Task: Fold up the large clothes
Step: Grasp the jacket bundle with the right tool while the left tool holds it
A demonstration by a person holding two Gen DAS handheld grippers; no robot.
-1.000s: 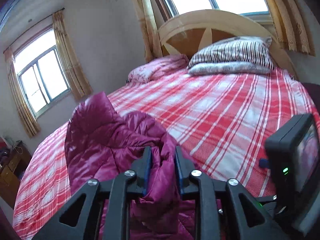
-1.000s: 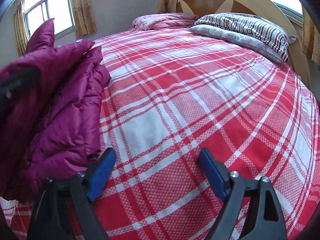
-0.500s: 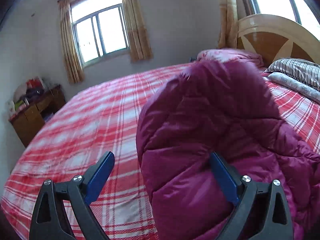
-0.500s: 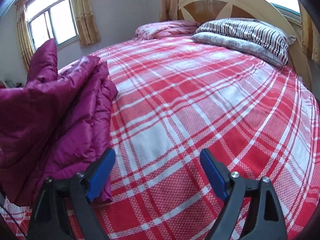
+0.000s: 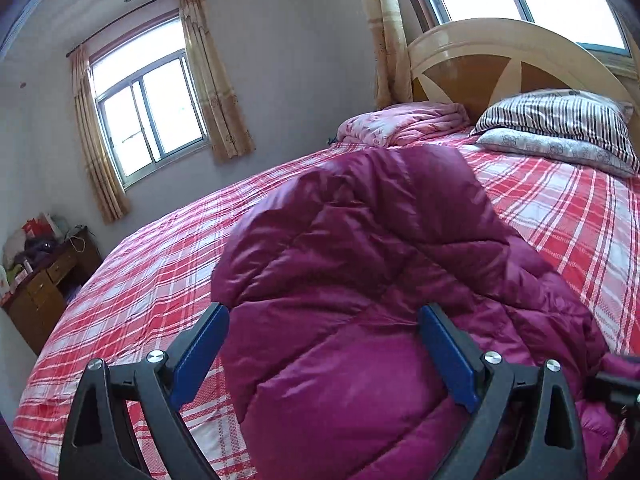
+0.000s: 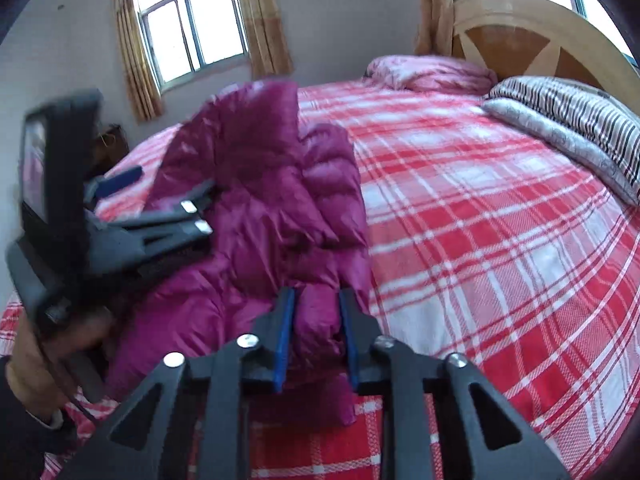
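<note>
The right gripper [image 6: 316,336] pinches a fold of the magenta puffer jacket [image 6: 264,216] between its fingers. The left gripper [image 5: 324,356] has fingers spread wide, jacket bulk lying between them (on the plaid bed [image 5: 568,216]).

Glossy quilted jacket [image 5: 360,280], seemingly nylon
</note>
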